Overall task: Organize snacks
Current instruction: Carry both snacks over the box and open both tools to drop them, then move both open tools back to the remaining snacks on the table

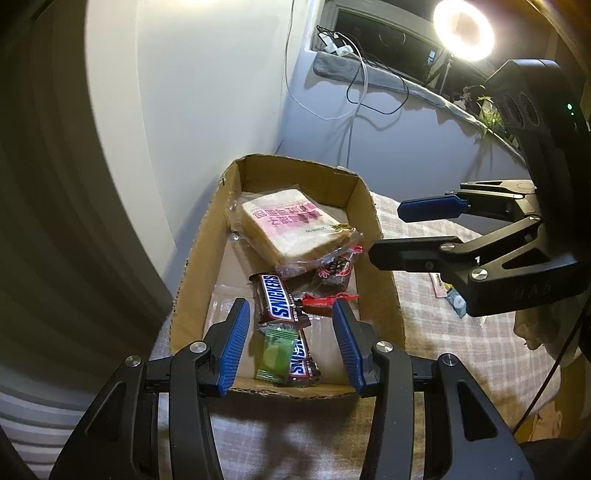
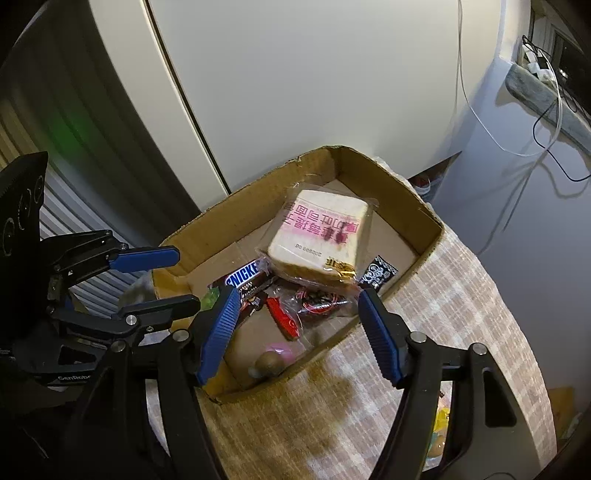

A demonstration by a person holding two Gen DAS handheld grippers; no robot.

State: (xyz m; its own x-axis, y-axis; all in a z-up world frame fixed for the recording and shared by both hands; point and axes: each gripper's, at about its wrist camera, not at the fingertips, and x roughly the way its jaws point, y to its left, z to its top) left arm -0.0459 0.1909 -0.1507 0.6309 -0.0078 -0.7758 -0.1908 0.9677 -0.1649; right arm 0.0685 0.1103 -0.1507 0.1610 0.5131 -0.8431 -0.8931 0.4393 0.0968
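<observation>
A cardboard box [image 1: 384, 295] [image 2: 192, 229] sits on a checked cloth and holds the snacks. Inside lie a wrapped bread slice pack [image 1: 295, 229] [image 2: 321, 232], a Snickers bar [image 1: 279, 299] [image 2: 245, 278], a second Snickers bar [image 1: 303, 363], a green candy packet [image 1: 275, 356], red-wrapped sweets [image 1: 332, 273] [image 2: 295, 306], a black-and-white packet [image 2: 380, 273] and a pink-and-brown sweet [image 2: 273, 360]. My left gripper [image 1: 291, 314] [image 2: 188, 278] is open and empty above the box's near end. My right gripper [image 2: 295, 299] [image 1: 386, 232] is open and empty above the box's right side.
The checked cloth [image 2: 443, 314] covers the table. Small packets [image 1: 448, 291] lie on it right of the box, and a yellow wrapper [image 2: 441, 417] lies near its edge. A white wall stands behind. A ring light [image 1: 463, 29] and cables [image 1: 354, 85] are at the back right.
</observation>
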